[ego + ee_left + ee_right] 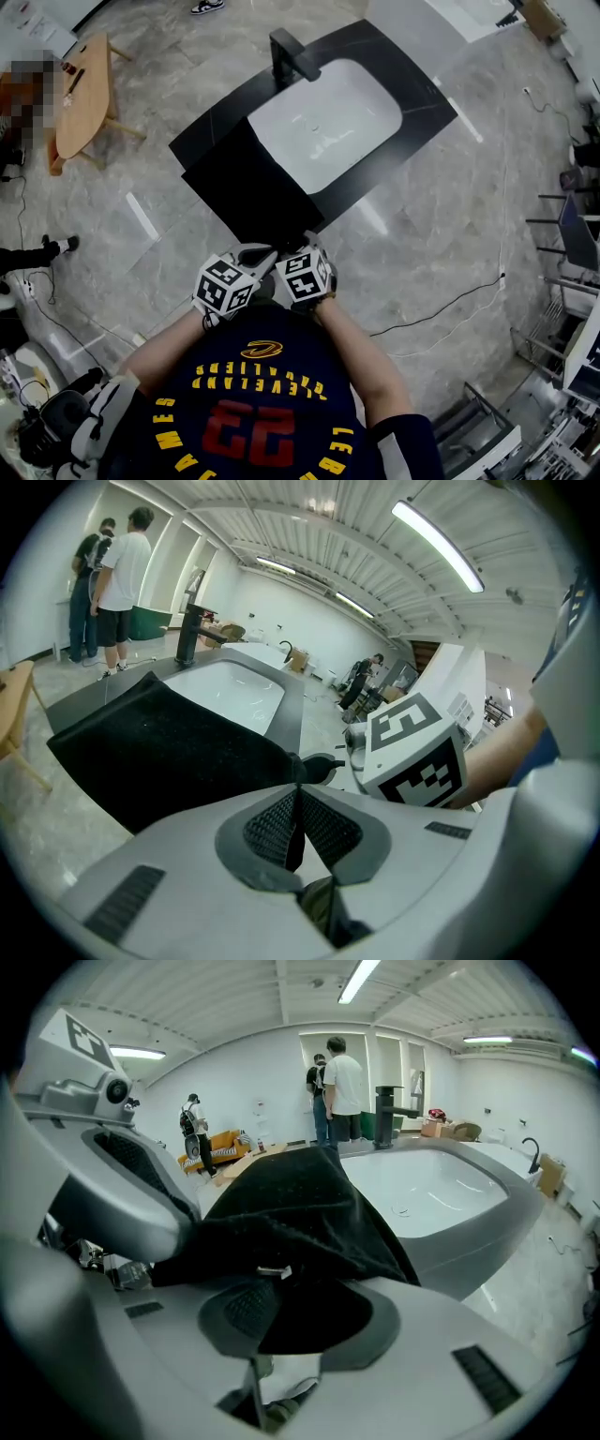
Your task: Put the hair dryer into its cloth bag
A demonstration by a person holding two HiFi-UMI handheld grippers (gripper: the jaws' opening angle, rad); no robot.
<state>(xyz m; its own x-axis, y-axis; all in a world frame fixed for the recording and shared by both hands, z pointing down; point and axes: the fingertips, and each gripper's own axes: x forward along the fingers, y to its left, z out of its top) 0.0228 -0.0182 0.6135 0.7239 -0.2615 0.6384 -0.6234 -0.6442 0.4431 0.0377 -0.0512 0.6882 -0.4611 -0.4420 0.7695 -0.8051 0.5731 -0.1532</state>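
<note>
Item: cloth bag (248,187), black, lying flat on the dark counter (424,105), its far part overlapping the white basin (333,117) below the black faucet (289,54). Its near edge is covered by both grippers in the head view.

Left gripper (253,253): jaws together, pinching a thin fold of the bag's near edge.

Right gripper (306,242): just beside the left, jaws part-closed and clamped on a thicker bunch of the same edge; the cloth drapes over its pads and hides their tips.

Hair dryer: not made out in any view; whether it lies inside the bag cannot be told.

Surroundings: wooden table (84,84) at far left, cables on the marble floor (450,234).
</note>
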